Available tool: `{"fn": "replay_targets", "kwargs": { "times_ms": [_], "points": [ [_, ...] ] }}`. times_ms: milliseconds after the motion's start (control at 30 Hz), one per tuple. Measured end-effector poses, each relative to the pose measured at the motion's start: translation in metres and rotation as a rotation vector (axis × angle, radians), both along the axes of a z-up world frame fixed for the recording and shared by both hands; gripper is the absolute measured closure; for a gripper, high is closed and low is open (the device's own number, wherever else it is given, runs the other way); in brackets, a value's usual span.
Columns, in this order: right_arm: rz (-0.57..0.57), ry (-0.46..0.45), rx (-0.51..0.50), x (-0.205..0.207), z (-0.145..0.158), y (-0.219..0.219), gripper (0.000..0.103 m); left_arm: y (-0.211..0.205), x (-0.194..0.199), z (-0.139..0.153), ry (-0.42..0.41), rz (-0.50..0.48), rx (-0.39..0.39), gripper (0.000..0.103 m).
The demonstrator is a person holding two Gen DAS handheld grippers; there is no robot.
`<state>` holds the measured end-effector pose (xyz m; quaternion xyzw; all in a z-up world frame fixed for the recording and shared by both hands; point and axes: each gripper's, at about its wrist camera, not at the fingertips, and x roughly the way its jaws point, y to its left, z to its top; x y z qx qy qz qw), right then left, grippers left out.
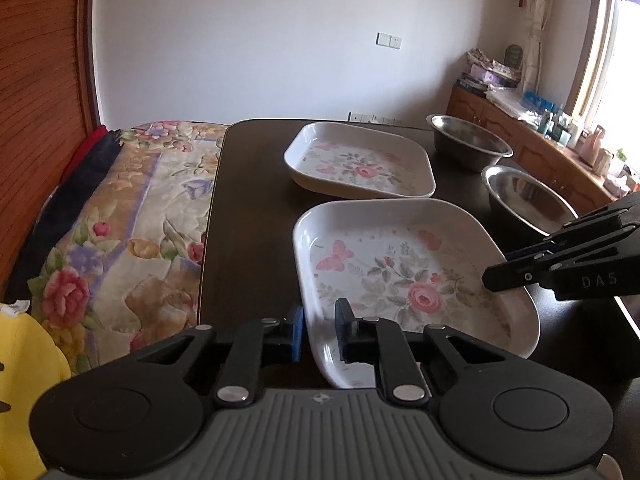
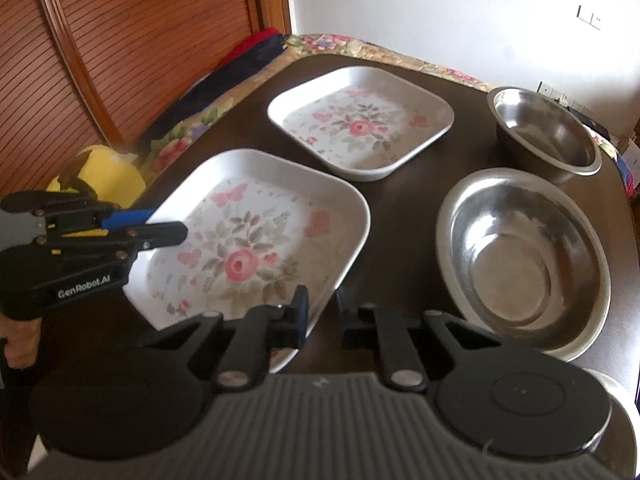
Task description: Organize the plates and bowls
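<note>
Two white square plates with rose prints lie on a dark table. The near plate (image 1: pixel 404 276) (image 2: pixel 256 240) is in front of the far plate (image 1: pixel 360 162) (image 2: pixel 360 120). Two steel bowls stand to the right: a near one (image 1: pixel 524 200) (image 2: pixel 524 256) and a far one (image 1: pixel 468 140) (image 2: pixel 548 132). My left gripper (image 1: pixel 320 328) (image 2: pixel 160 224) straddles the near plate's left rim, one finger on each side, jaws narrowly apart. My right gripper (image 2: pixel 322 316) (image 1: pixel 496 276) straddles the same plate's right rim. Neither visibly clamps the rim.
The dark table (image 1: pixel 248 216) (image 2: pixel 404 196) has a floral quilt (image 1: pixel 132 216) along its left edge and a yellow object (image 2: pixel 104 176) beside it. A wooden panel (image 2: pixel 120 40) stands behind. A cluttered sideboard (image 1: pixel 560 136) runs under the window at right.
</note>
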<state>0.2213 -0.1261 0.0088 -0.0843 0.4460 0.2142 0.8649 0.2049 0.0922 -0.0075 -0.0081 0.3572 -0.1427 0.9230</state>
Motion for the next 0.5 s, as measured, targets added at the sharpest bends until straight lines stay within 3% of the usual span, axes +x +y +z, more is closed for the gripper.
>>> {"fn": "replay_targets", "kwargs": {
  "times_ms": [500],
  "points": [
    [-0.030, -0.070, 0.053, -0.018, 0.016, -0.008, 0.090, -0.005, -0.036, 0.027, -0.053, -0.006, 0.012, 0.058]
  ]
}}
